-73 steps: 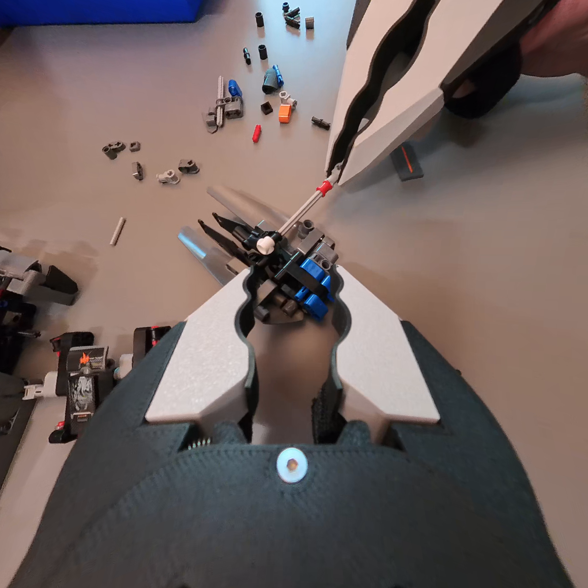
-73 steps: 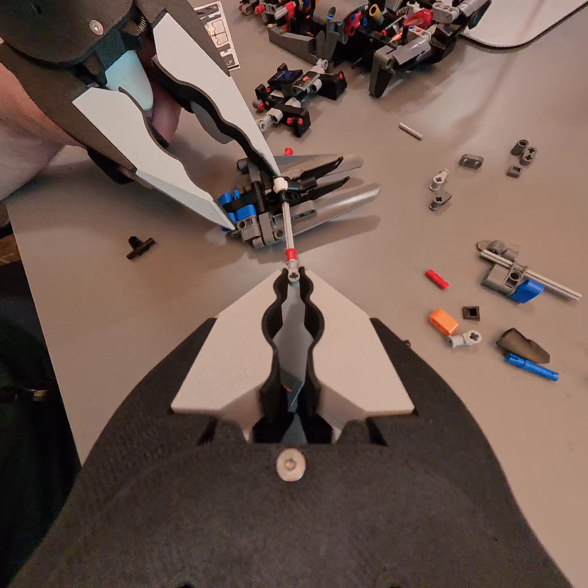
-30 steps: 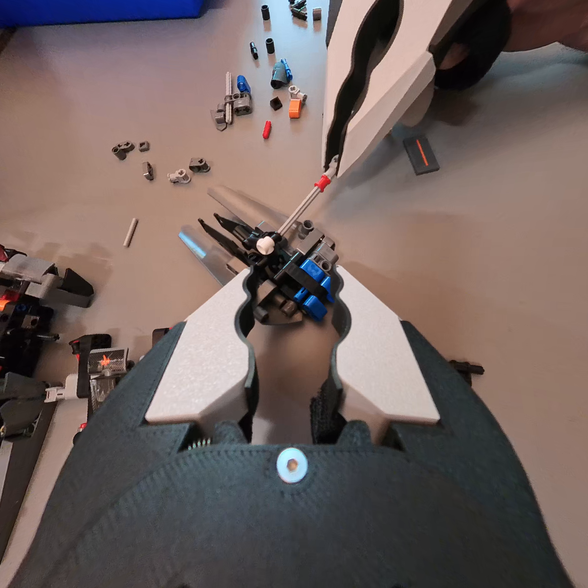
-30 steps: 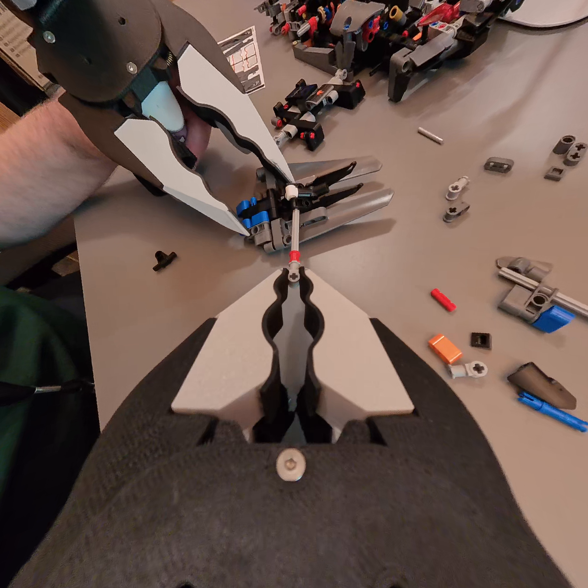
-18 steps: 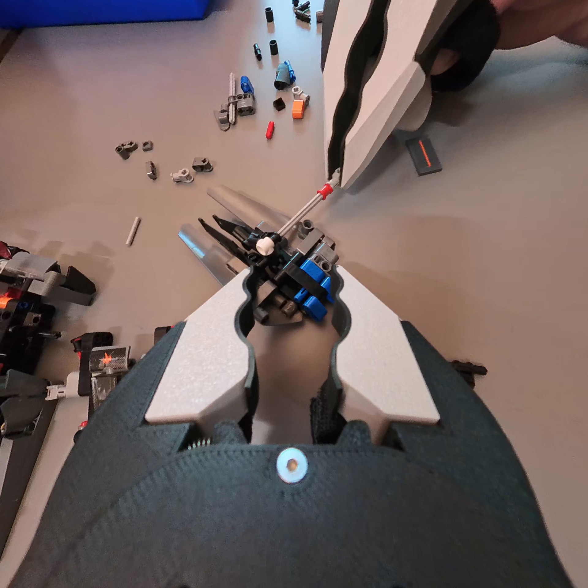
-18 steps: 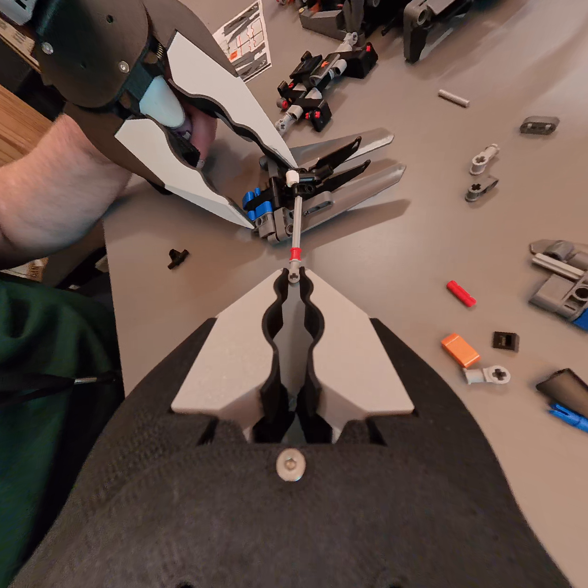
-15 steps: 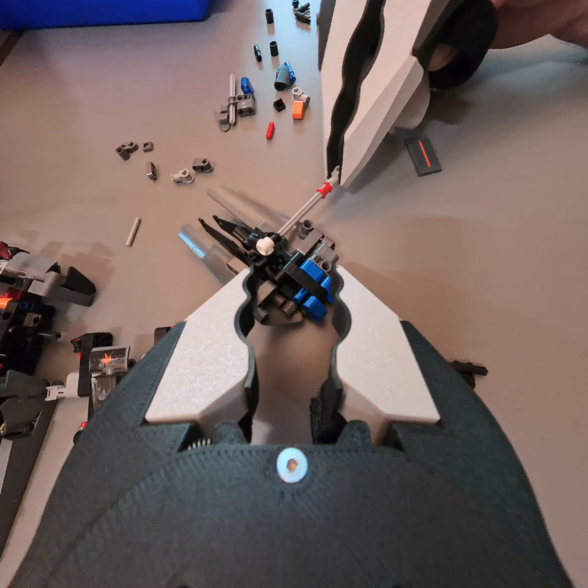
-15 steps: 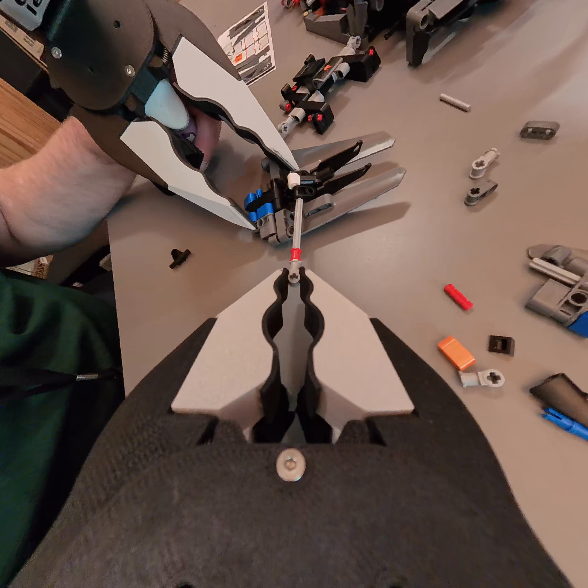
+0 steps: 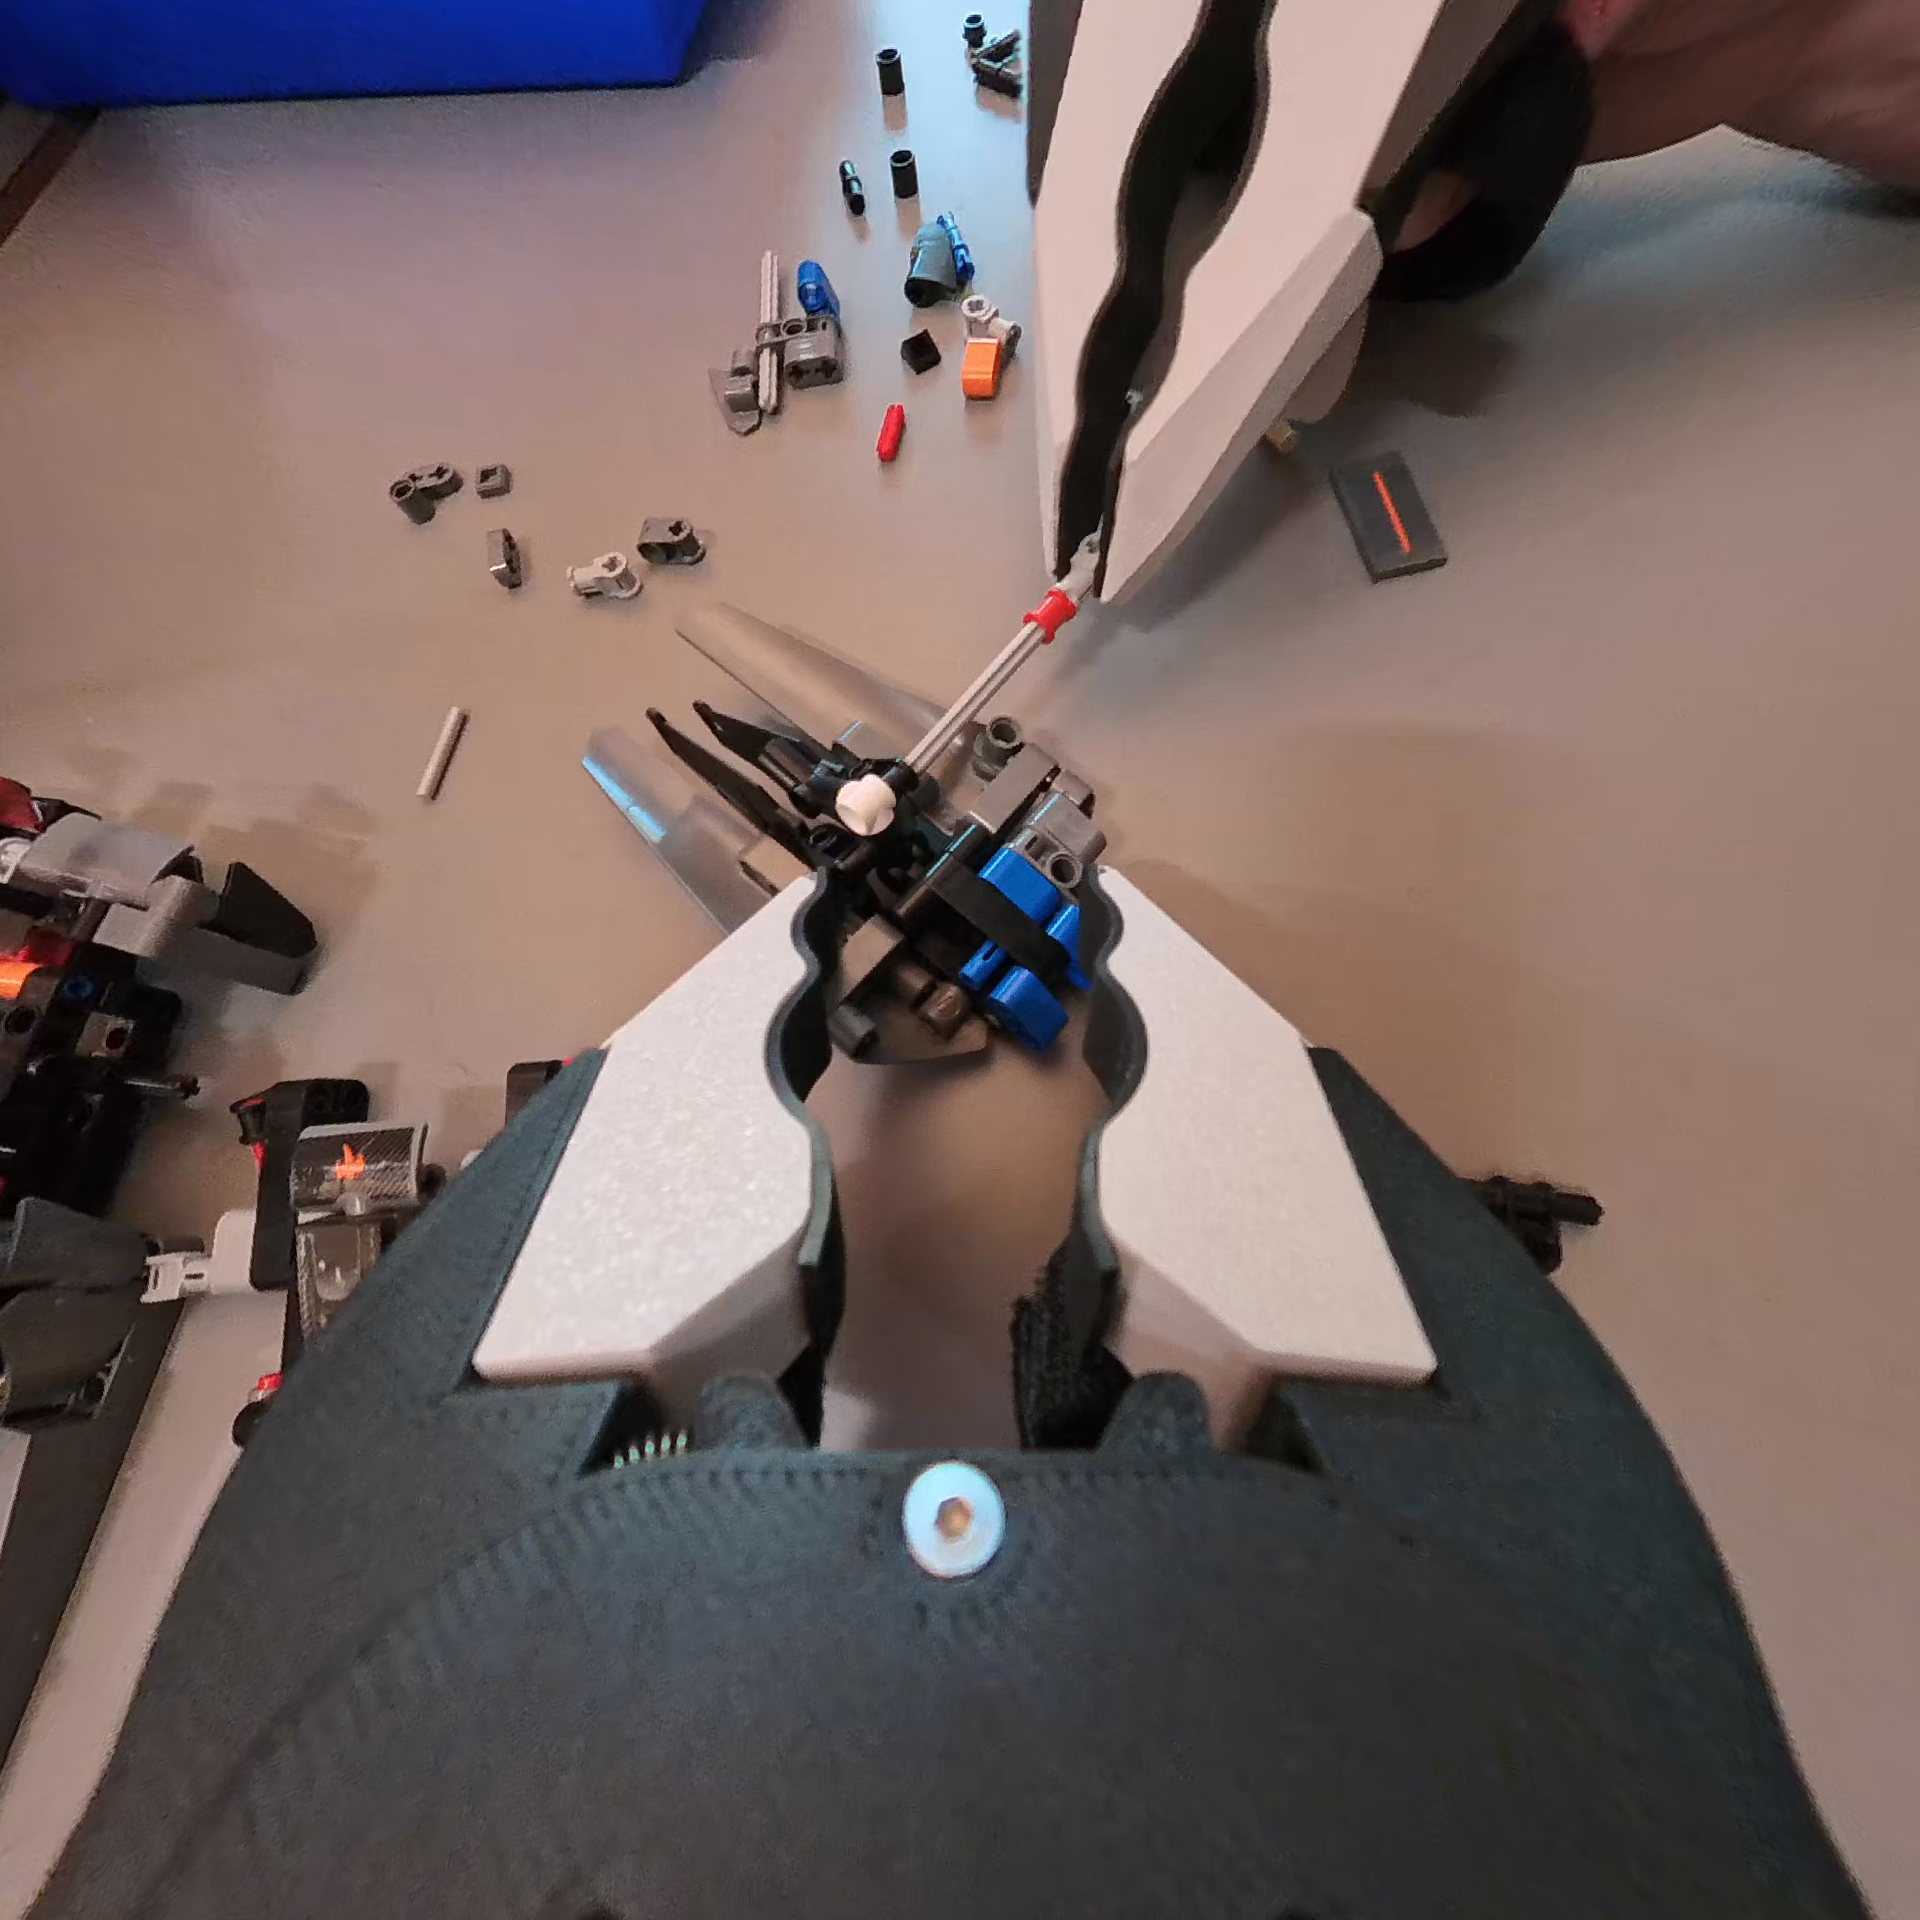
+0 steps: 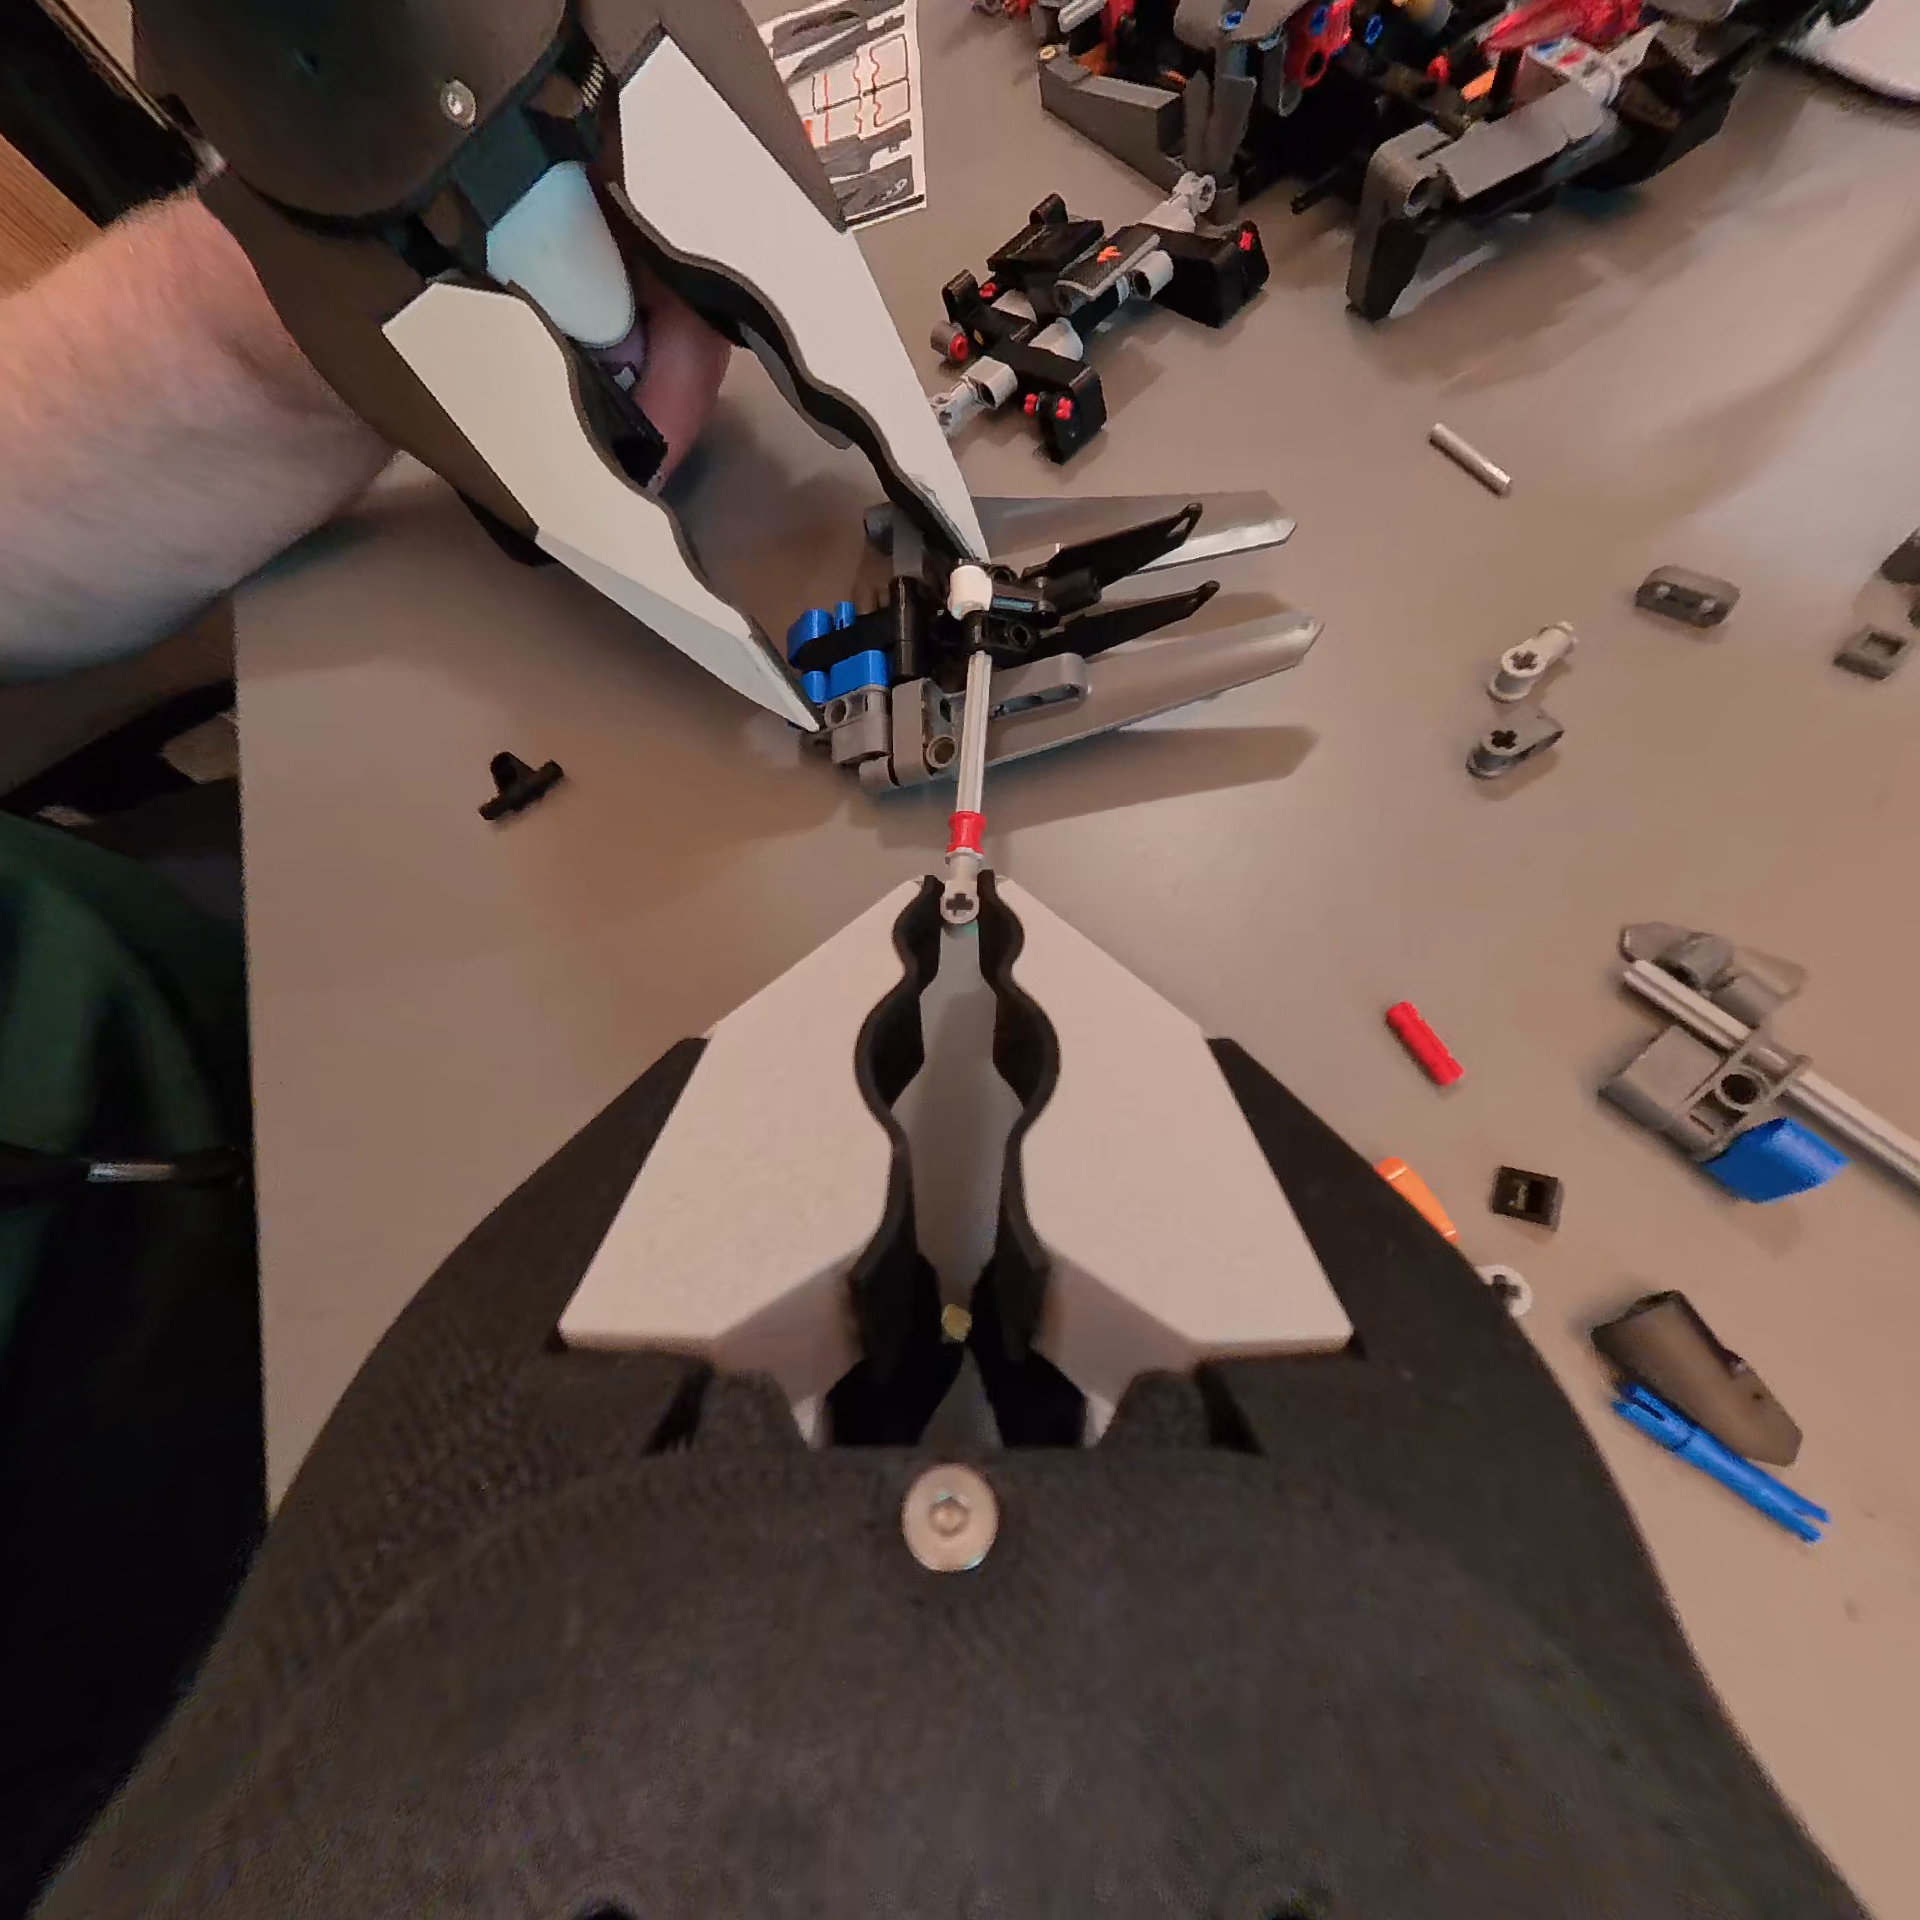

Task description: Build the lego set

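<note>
A small lego sub-assembly [image 9: 935,883] of black, blue and grey parts with long grey blades rests on the grey table; it also shows in the right wrist view [image 10: 997,644]. My left gripper [image 9: 951,914] is shut on its blue-and-black end. A thin grey axle [image 9: 971,707] with a red bush and a white end piece runs through the assembly toward the right gripper. My right gripper [image 10: 961,894] is shut on the grey connector at the axle's near end [image 10: 961,904]. The right gripper also shows in the left wrist view [image 9: 1086,551].
Loose small parts lie on the table: a red pin [image 10: 1423,1044], an orange piece [image 10: 1413,1195], a grey-and-blue sub-build [image 10: 1745,1091], a black pin [image 10: 516,784]. A larger black build [image 10: 1101,291] and a big model [image 10: 1455,125] stand behind. A blue bin [image 9: 343,47] stands far off. The gap from one gripper's tips to the other's is roughly 6 cm. The red pin [image 10: 1423,1044] lies around 8 cm away from my right fingertips. My left wrist view [image 9: 894,427] looks at it from another angle.
The right gripper has tilted and shifted a little around the axle end while keeping its hold. The left gripper and the assembly have stayed put.
</note>
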Tool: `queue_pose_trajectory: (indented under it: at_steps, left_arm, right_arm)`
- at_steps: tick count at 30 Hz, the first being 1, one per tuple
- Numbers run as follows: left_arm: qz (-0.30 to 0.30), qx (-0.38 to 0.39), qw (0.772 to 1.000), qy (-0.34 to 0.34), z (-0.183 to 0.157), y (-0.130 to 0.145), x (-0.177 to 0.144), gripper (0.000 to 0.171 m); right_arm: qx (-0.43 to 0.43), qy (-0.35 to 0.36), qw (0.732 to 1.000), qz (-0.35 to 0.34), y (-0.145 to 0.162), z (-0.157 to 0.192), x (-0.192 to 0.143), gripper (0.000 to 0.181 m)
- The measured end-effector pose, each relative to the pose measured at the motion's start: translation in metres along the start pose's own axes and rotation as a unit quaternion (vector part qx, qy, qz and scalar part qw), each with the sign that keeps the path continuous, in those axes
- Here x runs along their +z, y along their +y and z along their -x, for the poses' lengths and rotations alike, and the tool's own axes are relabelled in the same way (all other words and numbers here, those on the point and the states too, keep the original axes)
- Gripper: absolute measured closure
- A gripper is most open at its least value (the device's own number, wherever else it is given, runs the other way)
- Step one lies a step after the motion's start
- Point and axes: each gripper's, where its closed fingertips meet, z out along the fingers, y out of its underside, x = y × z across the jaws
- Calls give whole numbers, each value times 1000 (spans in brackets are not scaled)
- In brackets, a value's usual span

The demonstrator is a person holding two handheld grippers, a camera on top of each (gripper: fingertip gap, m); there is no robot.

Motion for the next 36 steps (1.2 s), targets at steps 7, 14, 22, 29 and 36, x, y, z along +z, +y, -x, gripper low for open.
queue_pose_trajectory:
  at_steps: [7,14,22,29,36]
  left_arm:
    - [-5,-3,1000,0,1,0,0,127]
    - [-8,-7,1000,0,2,1,-1,127]
    - [-8,-8,1000,0,3,1,-1,127]
    - [-9,-12,1000,0,4,2,-1,126]
    - [-9,-13,1000,-3,5,2,-1,126]
  right_arm:
    - [-70,57,996,7,1,-4,2,177]
    - [-127,99,987,9,1,-9,3,177]
    - [-150,114,982,11,0,-11,4,177]
    - [-183,133,974,0,-6,-10,2,177]
    - [-111,79,990,-40,-15,-3,-2,177]
